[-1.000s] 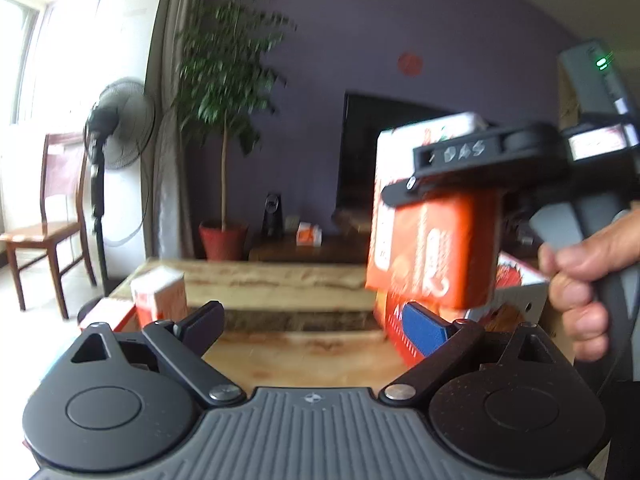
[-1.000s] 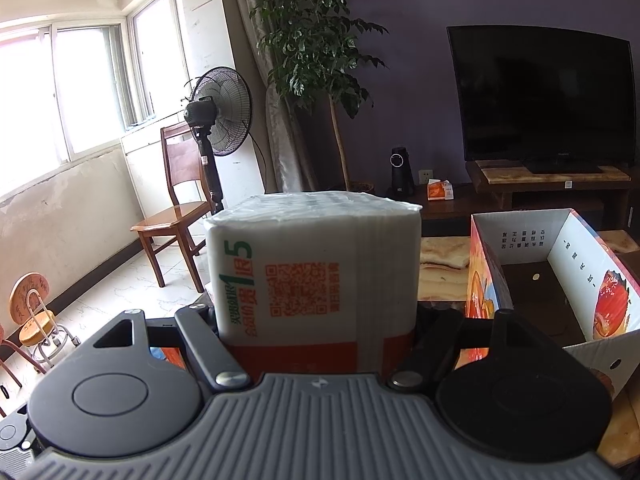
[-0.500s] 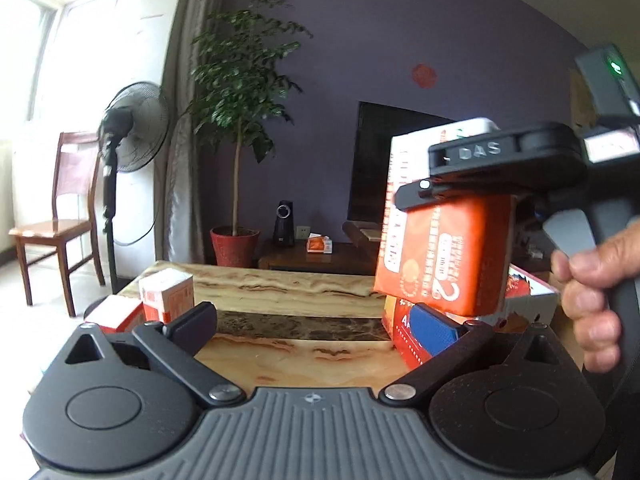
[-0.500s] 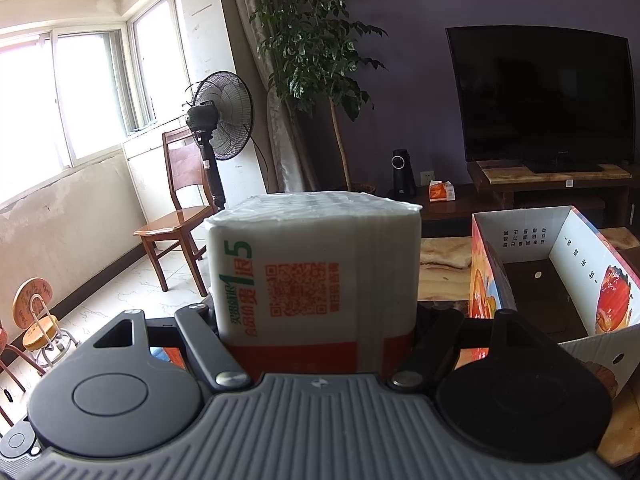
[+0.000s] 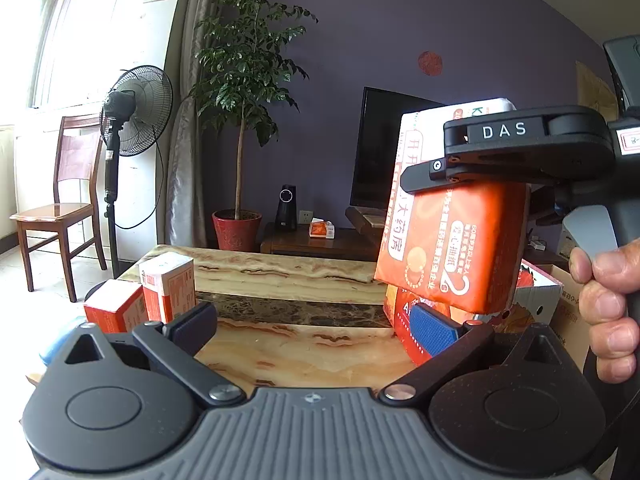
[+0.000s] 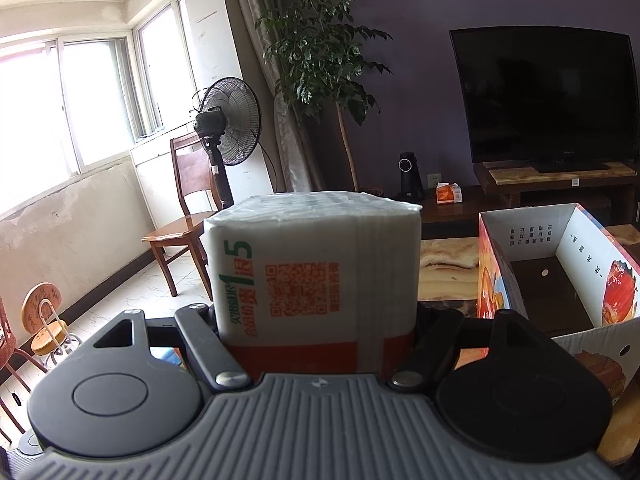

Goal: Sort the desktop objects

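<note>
The left gripper (image 5: 314, 326) has finished spreading its fingers; a second ago they were a little less apart, and now they stand fully wide with nothing between them, only the marble table (image 5: 304, 344) below. It has hardly moved. This suggests that the left hand is free and ready for a next object, probably one of the two small orange-and-white boxes (image 5: 168, 286) that stand at the far left corner of the table.

The right gripper (image 6: 316, 316) is unchanged: its fingers hold the tissue pack (image 6: 316, 276) by its two sides, and the pack is lifted in the air, clear of the table. In the left view the same pack (image 5: 452, 248) hangs just above the near wall of the cardboard box (image 5: 536, 292), with the person's hand (image 5: 608, 308) on the handle. The pack is not yet placed, so the step in hand looks like carrying it to the open box (image 6: 532, 232).

For room: the box stands to the right of the pack, open at the top and seemingly empty, but its near wall rises between the pack and the floor of the box. The pack must pass over this edge. The left gripper has free table in front; the small boxes stand very near the table's left edge, so a push there could knock them off.
</note>
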`<state>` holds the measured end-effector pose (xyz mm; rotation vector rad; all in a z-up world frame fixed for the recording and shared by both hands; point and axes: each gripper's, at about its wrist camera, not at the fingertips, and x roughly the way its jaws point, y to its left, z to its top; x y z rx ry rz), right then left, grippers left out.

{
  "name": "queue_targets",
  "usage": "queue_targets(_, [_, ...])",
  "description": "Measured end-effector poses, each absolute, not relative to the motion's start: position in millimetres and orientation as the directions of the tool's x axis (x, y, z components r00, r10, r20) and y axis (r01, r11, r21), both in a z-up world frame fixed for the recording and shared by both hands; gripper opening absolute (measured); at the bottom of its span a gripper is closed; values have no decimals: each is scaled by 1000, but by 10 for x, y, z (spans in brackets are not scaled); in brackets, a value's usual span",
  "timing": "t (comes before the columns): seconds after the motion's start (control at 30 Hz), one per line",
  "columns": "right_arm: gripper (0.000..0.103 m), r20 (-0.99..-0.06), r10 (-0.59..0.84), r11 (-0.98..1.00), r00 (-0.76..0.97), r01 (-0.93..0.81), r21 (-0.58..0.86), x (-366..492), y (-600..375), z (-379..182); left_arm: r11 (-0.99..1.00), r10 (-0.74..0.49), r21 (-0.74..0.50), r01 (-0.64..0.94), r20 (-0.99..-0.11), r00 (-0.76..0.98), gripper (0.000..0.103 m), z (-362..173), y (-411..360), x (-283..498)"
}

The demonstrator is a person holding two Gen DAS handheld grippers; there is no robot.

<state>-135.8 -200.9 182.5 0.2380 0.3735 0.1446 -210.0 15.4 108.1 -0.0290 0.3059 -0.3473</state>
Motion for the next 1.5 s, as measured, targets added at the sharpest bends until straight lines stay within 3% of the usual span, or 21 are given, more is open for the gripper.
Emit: queue_targets(1.5, [77,-360,207,955,910,-108,276,-1430,-1960,1775,938,-340,-51,342,-307,889,102,1070,100,-2129])
